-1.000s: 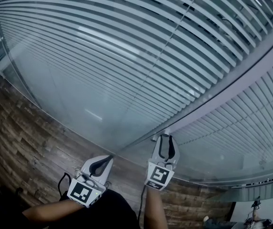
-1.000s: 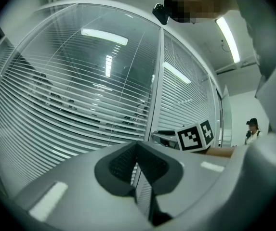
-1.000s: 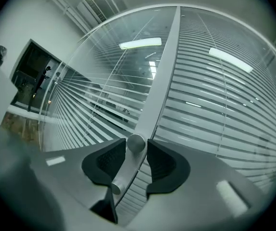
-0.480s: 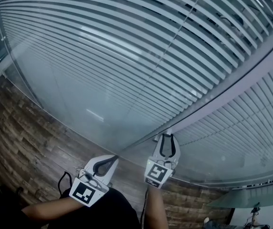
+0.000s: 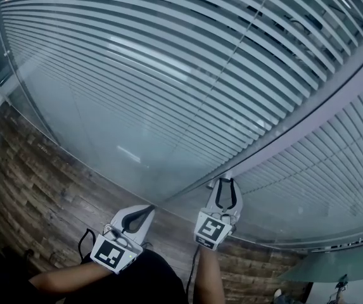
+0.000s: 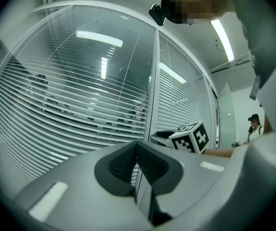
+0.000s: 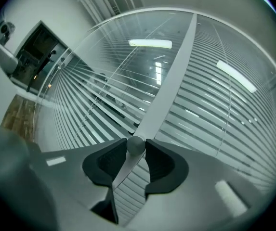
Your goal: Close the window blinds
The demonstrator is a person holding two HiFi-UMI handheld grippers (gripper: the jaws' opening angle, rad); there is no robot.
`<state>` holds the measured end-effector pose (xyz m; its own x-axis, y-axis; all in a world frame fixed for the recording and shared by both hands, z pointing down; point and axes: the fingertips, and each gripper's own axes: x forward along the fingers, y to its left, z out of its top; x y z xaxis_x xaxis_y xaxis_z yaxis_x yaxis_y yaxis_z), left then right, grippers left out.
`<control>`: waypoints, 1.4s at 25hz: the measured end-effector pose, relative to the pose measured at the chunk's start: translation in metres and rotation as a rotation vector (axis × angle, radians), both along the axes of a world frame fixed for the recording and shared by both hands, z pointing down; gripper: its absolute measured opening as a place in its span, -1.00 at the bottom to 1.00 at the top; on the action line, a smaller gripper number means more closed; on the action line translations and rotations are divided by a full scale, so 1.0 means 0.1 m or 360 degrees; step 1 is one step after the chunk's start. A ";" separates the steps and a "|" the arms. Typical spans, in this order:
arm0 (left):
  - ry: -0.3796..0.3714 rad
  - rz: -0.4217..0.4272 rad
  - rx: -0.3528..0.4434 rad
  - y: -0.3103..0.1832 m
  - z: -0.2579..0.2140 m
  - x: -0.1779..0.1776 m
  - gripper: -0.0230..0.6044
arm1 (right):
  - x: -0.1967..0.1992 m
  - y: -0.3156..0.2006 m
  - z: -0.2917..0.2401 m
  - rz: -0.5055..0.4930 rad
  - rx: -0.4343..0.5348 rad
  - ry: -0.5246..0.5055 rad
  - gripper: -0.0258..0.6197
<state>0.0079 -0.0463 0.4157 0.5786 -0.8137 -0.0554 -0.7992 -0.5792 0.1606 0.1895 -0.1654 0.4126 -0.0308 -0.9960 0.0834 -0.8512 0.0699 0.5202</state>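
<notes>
Knob [image 7: 136,145] on the frame [image 7: 172,73] sits pinched in the right tool [image 7: 136,149], whose jaws just tightened.

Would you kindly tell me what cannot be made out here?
Head view: the blinds' top, cut off by the upper edge.
Head view: the knob, hidden at the right gripper, whose jaws have just been closing round it.
Left gripper view: the person at the right edge, too small to read.
Right gripper view: the room behind the blinds, masked by slats and lamp reflections.
</notes>
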 end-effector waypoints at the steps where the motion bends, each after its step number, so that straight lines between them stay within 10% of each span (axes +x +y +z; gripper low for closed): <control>1: -0.0002 0.0001 -0.0005 0.01 0.01 0.00 -0.93 | 0.00 0.00 0.01 0.0000 0.0002 0.0080 -0.53; 8: -0.0014 -0.0022 -0.0038 0.03 0.12 -0.09 -0.93 | -0.04 0.00 0.06 -0.0045 -0.0020 0.0470 -0.52; 20: -0.0023 -0.0035 -0.0118 0.07 0.21 -0.14 -0.93 | 0.04 0.00 -0.01 -0.0025 -0.0066 -0.0736 -0.41; 29: 0.0020 -0.0037 -0.0158 0.04 0.25 -0.12 -0.93 | 0.14 -0.06 0.02 0.0020 -0.0054 -0.0900 -0.50; 35: 0.0035 -0.0019 -0.0150 0.05 0.24 -0.07 -0.93 | 0.11 -0.04 0.03 -0.0029 -0.0083 -0.0715 -0.51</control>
<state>0.0012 -0.0418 0.4393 0.5682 -0.8229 0.0092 -0.8018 -0.5510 0.2312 0.2007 -0.1697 0.4157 -0.0927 -0.9899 0.1077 -0.9901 0.1031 0.0949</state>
